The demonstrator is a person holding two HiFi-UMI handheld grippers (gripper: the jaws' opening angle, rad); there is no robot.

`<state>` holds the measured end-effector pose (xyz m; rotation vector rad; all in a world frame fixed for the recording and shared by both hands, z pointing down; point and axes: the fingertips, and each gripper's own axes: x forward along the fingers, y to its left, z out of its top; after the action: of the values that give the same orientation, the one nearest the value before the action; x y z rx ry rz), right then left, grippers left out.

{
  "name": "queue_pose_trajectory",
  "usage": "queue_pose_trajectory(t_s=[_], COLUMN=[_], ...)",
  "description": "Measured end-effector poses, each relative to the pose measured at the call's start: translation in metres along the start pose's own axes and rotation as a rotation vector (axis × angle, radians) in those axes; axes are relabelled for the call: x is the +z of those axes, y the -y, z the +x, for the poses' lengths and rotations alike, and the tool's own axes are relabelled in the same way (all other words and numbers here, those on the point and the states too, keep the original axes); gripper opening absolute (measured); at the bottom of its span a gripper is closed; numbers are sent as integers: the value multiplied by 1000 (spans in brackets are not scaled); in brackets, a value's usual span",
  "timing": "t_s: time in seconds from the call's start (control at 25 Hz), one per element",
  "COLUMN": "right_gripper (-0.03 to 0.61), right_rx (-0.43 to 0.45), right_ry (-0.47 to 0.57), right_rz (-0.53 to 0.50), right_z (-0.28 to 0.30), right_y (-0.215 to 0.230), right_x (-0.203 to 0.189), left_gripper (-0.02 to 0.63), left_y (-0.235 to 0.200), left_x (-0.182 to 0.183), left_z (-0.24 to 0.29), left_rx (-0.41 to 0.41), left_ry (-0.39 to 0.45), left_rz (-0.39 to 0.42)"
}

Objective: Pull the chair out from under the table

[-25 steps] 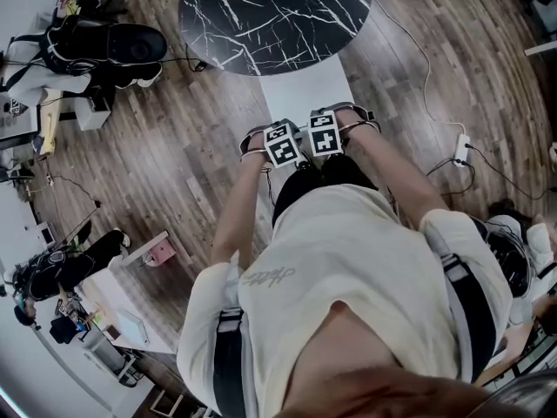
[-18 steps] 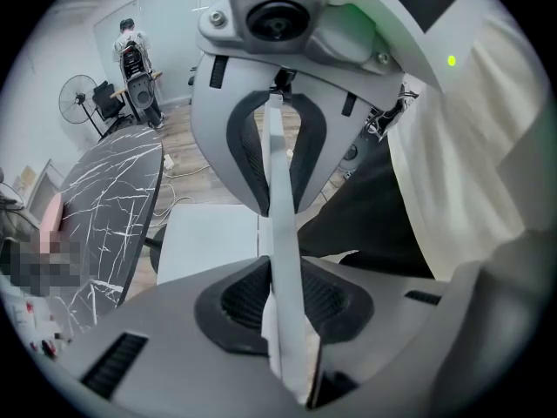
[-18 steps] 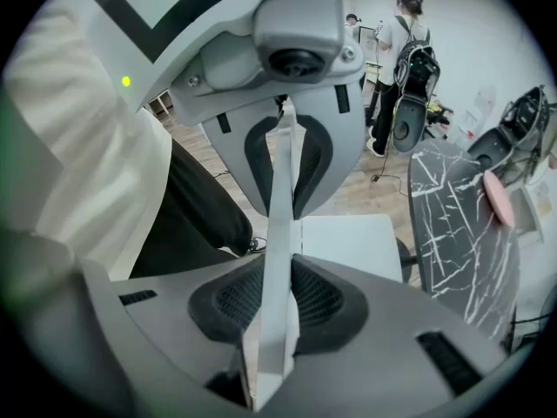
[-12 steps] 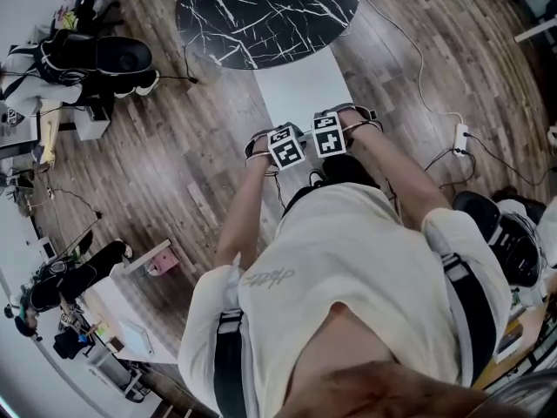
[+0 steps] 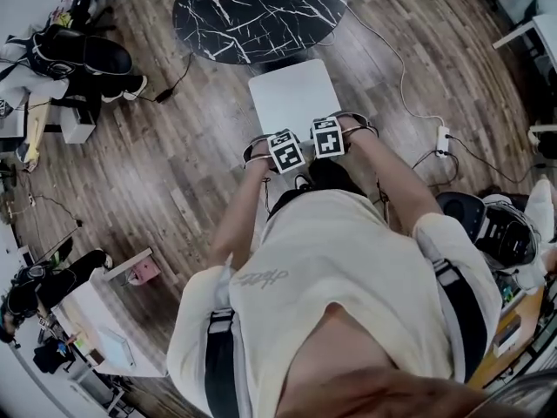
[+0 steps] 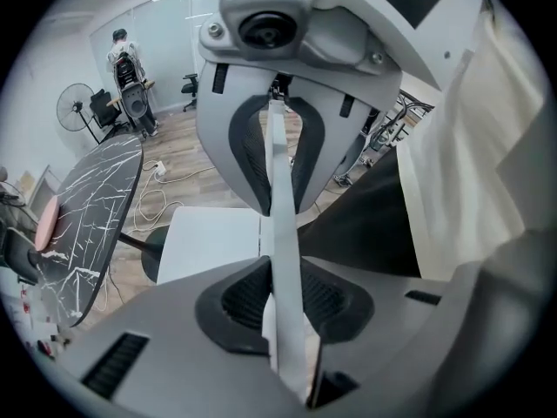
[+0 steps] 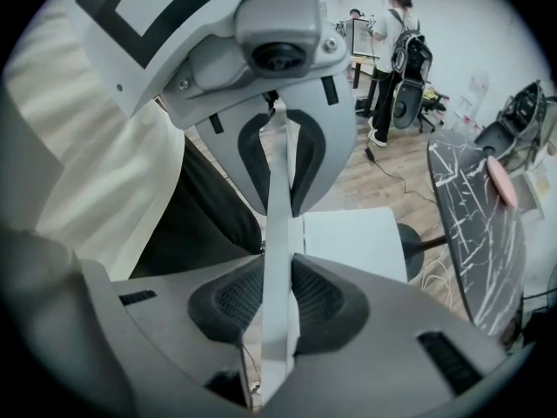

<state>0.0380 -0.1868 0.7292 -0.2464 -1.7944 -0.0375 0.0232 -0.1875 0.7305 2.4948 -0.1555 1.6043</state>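
Note:
A white chair with a square seat [image 5: 294, 98] stands on the wood floor, just clear of the round black marble table [image 5: 252, 11]. Both grippers hold its thin white backrest. My left gripper [image 5: 285, 149] is shut on the backrest's top edge [image 6: 283, 225], which runs between the ribbed pads. Beside it, my right gripper [image 5: 327, 136] is shut on the same edge [image 7: 277, 259]. In the gripper views the seat [image 6: 209, 242] [image 7: 352, 238] lies below the jaws, with the table [image 6: 83, 216] [image 7: 483, 225] beyond it. The chair's legs are hidden.
A power strip [image 5: 442, 138] and its white cable lie on the floor to the right. A black office chair [image 5: 83, 55] stands at the left and another seat [image 5: 487, 225] at the lower right. A person with a backpack [image 6: 126, 59] stands far off by a fan [image 6: 74, 107].
The chair has slid out from under the table towards the person, so its whole seat now shows. Both grippers moved back with it, still closed on the backrest.

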Motion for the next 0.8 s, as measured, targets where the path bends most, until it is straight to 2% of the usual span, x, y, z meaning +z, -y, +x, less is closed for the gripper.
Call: queue_pose_trajectory(t_s=[0.36,0.8], right_gripper=[95,97], right_rx=[10,42], right_ry=[2,7], right_rz=[37,21], right_z=[6,10], right_y=[-48,-100], right_x=[1,0], left_gripper=[94,94], left_y=[49,100], left_x=[-4,-6], left_z=[3,7], left_rx=[-24,-27], left_ry=[5,-11], left_rz=[21,12])
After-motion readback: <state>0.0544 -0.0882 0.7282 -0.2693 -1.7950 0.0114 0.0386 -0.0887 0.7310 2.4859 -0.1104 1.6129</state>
